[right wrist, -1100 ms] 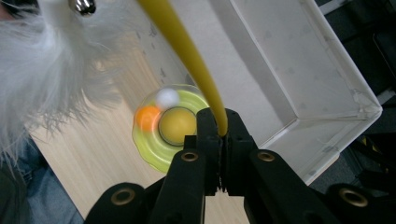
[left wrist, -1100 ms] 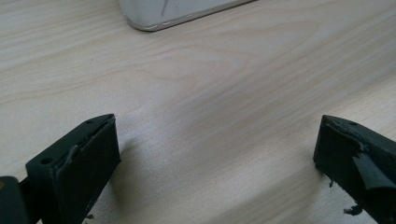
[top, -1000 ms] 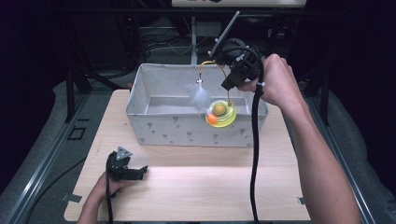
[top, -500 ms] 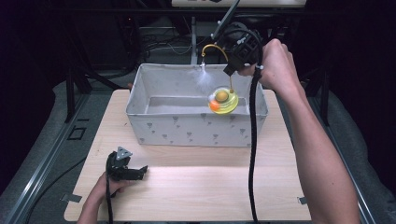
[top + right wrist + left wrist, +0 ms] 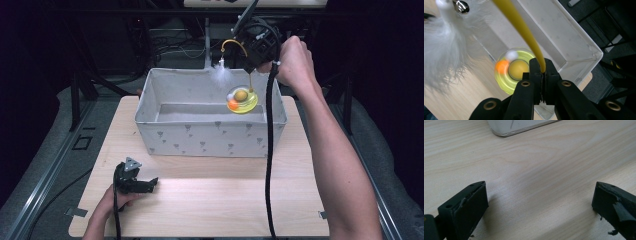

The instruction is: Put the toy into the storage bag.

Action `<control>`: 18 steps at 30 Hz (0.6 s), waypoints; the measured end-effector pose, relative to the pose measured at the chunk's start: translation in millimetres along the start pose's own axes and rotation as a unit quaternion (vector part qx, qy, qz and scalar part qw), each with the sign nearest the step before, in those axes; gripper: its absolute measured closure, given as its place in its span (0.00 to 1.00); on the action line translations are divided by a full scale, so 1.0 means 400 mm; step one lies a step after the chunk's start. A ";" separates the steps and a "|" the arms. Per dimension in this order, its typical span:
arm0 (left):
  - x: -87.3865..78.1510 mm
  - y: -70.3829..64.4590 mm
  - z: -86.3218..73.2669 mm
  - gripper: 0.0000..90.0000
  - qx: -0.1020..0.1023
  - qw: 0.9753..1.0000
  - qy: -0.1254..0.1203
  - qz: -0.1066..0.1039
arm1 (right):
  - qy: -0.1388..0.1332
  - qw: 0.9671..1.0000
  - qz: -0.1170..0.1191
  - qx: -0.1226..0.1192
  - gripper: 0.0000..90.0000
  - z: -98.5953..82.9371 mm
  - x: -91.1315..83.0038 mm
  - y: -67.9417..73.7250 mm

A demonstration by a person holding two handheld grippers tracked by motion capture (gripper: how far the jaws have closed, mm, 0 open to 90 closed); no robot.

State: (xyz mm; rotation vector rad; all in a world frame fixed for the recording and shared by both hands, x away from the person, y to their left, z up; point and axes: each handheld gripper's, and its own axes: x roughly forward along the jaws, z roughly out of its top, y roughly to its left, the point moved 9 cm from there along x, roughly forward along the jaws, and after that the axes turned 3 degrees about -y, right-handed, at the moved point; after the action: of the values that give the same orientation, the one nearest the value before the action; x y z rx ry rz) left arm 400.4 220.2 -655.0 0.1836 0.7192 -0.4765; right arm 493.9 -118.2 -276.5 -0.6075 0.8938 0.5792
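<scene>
A cat toy hangs over the right part of the white fabric bin (image 5: 200, 140). It has a round yellow-green base (image 5: 242, 100) holding an orange ball and a tan ball, a thin yellow stem (image 5: 521, 25) that arches over, and a white feather (image 5: 222, 75) with a small bell (image 5: 461, 6). My right gripper (image 5: 251, 66) is shut on the stem just above the base (image 5: 506, 77); its jaws (image 5: 543, 67) pinch the stem tightly. My left gripper (image 5: 146, 184) rests on the wooden table near the front left, open, with nothing between its jaws (image 5: 540, 195).
The bin (image 5: 564, 37) looks empty inside and stands at the back of the light wooden table (image 5: 225, 200). A corner of the bin (image 5: 519, 125) lies ahead of the left gripper. A black cable (image 5: 270, 150) hangs from the right gripper across the table. Dark frames and cables lie beyond.
The right gripper has risen and moved back, lifting the toy out of the bin's inside to hang above it. The left gripper has stayed put.
</scene>
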 end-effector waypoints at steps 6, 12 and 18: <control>0.000 0.000 0.000 0.00 -0.001 1.000 0.000 0.000 | -0.001 1.000 -0.003 0.022 0.99 -0.005 0.025 -0.036; 0.000 0.000 0.000 0.00 -0.001 1.000 -0.001 0.000 | 0.003 0.999 -0.002 0.044 0.99 -0.013 0.052 -0.061; 0.000 0.000 0.000 0.00 -0.001 1.000 -0.001 0.001 | 0.013 0.998 -0.004 0.056 0.99 -0.029 0.084 -0.086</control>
State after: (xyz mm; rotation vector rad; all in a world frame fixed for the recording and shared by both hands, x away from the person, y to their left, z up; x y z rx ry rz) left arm 400.5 219.9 -654.9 0.1806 0.7174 -0.4744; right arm 528.1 -142.9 -302.3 -0.5178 0.9416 0.5118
